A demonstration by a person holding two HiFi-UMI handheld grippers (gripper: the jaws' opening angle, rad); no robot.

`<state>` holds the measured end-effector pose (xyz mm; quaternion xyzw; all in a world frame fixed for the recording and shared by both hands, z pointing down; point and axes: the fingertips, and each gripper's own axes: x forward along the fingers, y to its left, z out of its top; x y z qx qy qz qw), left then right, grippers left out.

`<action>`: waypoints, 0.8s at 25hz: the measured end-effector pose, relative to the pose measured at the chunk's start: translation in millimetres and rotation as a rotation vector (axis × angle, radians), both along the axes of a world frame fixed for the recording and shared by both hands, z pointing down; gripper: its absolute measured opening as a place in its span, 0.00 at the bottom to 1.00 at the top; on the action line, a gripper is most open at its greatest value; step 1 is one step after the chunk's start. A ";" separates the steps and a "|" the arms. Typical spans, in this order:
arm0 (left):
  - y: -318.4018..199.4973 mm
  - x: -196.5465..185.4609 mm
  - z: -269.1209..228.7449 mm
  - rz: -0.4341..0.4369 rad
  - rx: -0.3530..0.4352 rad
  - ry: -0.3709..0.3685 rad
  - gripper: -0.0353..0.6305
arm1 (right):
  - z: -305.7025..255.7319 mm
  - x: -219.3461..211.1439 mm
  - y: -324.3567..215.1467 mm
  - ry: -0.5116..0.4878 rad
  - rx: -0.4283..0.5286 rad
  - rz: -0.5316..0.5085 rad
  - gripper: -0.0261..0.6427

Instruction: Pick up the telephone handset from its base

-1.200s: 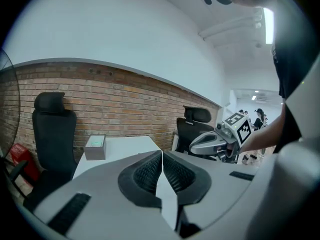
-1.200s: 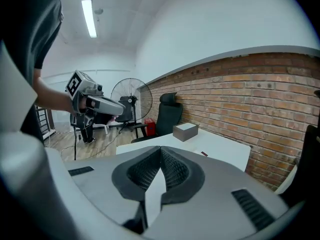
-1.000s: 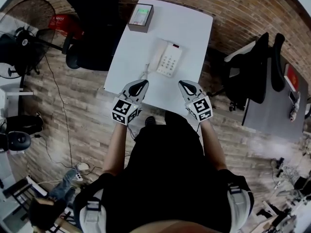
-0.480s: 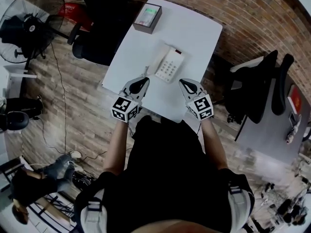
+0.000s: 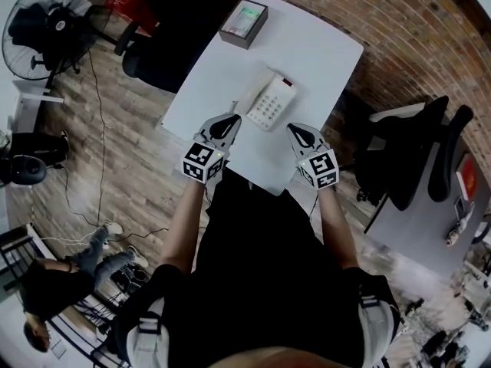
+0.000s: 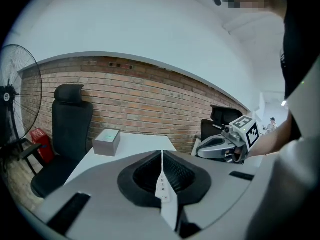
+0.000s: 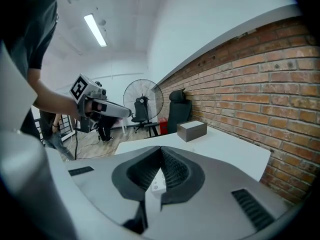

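Both grippers are empty. L gripper [image 5: 229,119] has its jaws closed tight, nothing between them. R gripper [image 5: 294,129] is the same, jaws meeting at the tips w/ nothing held. Both hover over the desk's [image 5: 322,52] near edge, L toward the near-left corner and R toward the near-right, tips pointing at the phone [image 5: 272,104] and tilted a bit down.

Phone sits approx mid-desk, angled, just beyond both tips and between them. Handset [image 5: 253,94] lies in its cradle on the phone's left side, keypad to its right. Neither gripper touches it. In each gripper view a sliver of phone shows below the closed tips.

Box [image 5: 244,23] w/ a green top sits at the far-left corner, well apart from the phone. Black chair [image 5: 157,41] stands off the desk's left edge.
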<state>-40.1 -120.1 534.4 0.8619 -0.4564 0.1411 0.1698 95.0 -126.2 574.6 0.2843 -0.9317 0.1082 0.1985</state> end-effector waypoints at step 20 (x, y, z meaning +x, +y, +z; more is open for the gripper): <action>-58.7 4.0 51.2 0.034 -0.045 0.011 0.09 | 15.3 6.7 -18.2 0.054 -0.033 0.044 0.03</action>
